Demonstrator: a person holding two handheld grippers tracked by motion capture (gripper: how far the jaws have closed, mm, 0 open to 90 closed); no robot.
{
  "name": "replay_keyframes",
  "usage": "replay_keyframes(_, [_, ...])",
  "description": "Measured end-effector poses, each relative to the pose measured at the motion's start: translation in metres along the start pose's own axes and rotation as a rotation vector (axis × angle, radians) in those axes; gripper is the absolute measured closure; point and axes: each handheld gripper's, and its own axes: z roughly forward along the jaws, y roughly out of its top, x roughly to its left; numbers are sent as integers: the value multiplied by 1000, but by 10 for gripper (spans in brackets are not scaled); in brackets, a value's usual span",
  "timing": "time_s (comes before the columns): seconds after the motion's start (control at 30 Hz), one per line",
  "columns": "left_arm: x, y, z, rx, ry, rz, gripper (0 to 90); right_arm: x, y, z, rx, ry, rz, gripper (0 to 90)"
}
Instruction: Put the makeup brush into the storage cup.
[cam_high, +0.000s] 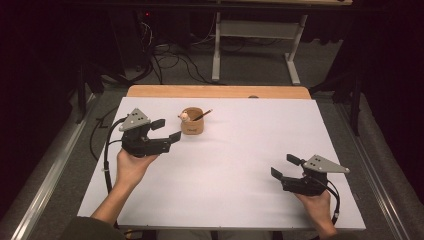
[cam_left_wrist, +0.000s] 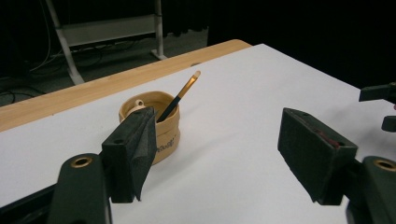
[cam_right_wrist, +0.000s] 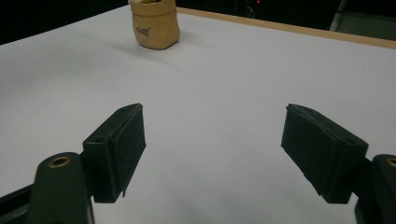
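While pencil (cam_high: 202, 115) leans toward 2 o'clock in cup (cam_high: 192, 121), left gripper (cam_high: 166, 129) hovers beside, jaws spread; right gripper (cam_high: 285, 167) idles, spread, well apart. Likely next: grasp pencil.

This looks like a lab or recording room set up for data capture — dark all around, with black drapes at the sides. Beyond the left tool (cam_high: 166, 129), past the far edge of the white worktop (cam_high: 240, 150), lie tangled cables (cam_high: 172, 60) on grey carpet (cam_high: 250, 65) and the metal legs of a desk frame (cam_high: 257, 47) — bare, technical surroundings with nothing domestic.
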Motion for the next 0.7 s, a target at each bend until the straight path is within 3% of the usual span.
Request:
replay_keyframes(0.37, [-2, -4, -7, -5, -16, -6, 287, 0, 0, 0, 2, -1, 1, 235])
replay_keyframes(0.7, [0, -7, -12, -19, 0, -7, 293, 0, 0, 0, 3, -1, 1, 235])
